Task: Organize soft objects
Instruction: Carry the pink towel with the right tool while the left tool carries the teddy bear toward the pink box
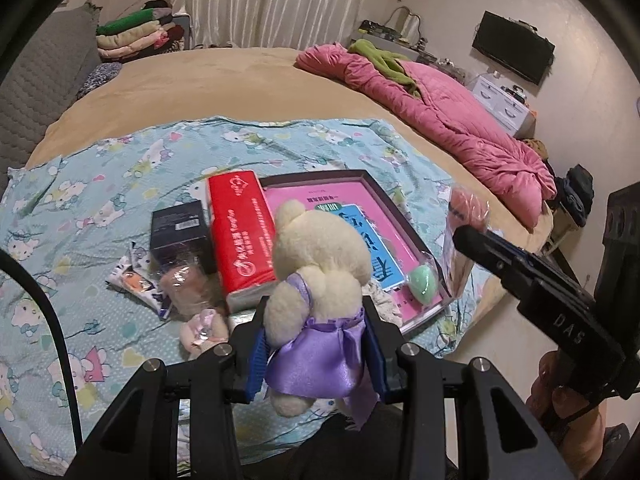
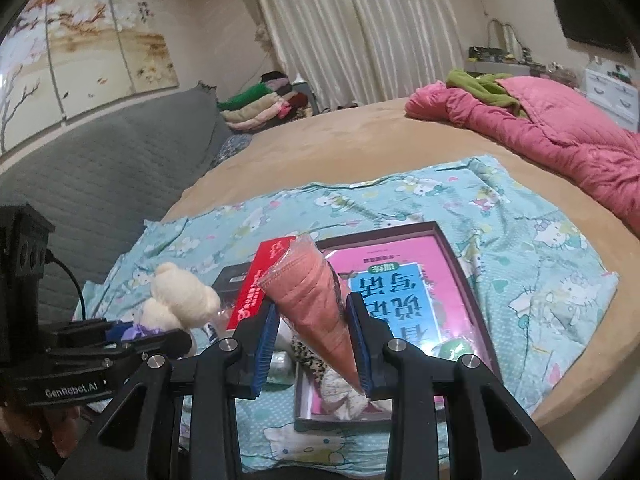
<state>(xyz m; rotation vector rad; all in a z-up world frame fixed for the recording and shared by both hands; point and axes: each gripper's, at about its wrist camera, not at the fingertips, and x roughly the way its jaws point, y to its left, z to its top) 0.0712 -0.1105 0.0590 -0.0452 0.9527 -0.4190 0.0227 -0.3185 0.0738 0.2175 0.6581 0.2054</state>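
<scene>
Noted over cartoon-print blue bedsheet: dark-framed shallow box ahead, nearer right. Left gripper clamping cream plush bear in purple satin dress; right gripper clamping plastic-wrapped salmon cloth.

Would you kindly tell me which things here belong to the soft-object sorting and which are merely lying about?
Part of the job:
- plush bear, clamped in the left gripper
- wrapped pink cloth, clamped in the right gripper
- green sponge in the shallow box

Just lying about:
- red tissue pack
- black box
- pink quilt
- folded clothes
</scene>
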